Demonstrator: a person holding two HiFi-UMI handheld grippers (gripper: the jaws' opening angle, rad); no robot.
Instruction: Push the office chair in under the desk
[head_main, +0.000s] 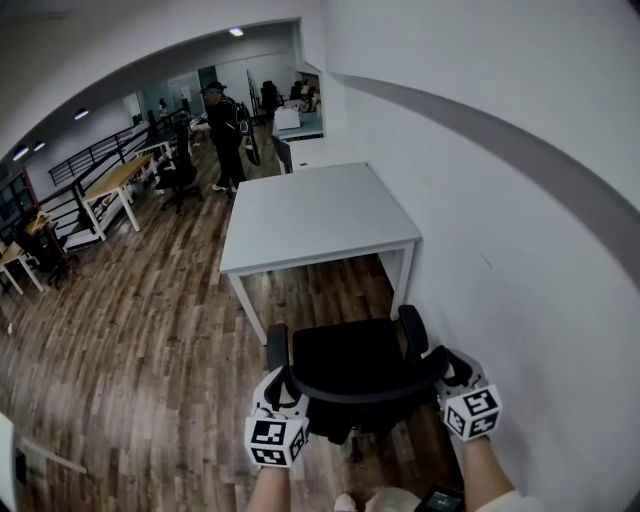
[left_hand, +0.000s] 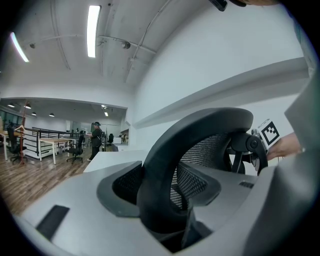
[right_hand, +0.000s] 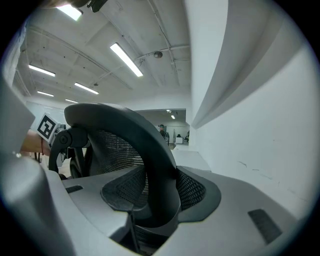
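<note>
A black office chair (head_main: 350, 365) stands on the wood floor just short of the near edge of the white desk (head_main: 310, 215), its seat facing the desk. My left gripper (head_main: 284, 388) is shut on the left end of the chair's curved back frame (left_hand: 200, 132). My right gripper (head_main: 441, 366) is shut on the right end of that frame (right_hand: 127, 125). In the left gripper view the frame and mesh fill the gap between the jaws of my left gripper (left_hand: 161, 194). The right gripper view shows the same for my right gripper (right_hand: 156, 196). The chair's base is mostly hidden beneath the seat.
A white wall (head_main: 520, 250) runs close along the right of the chair and desk. A person in dark clothes (head_main: 225, 125) stands far back beside another black chair (head_main: 180, 170). Wooden tables (head_main: 115, 180) and a railing line the far left. More white desks (head_main: 320, 150) continue behind.
</note>
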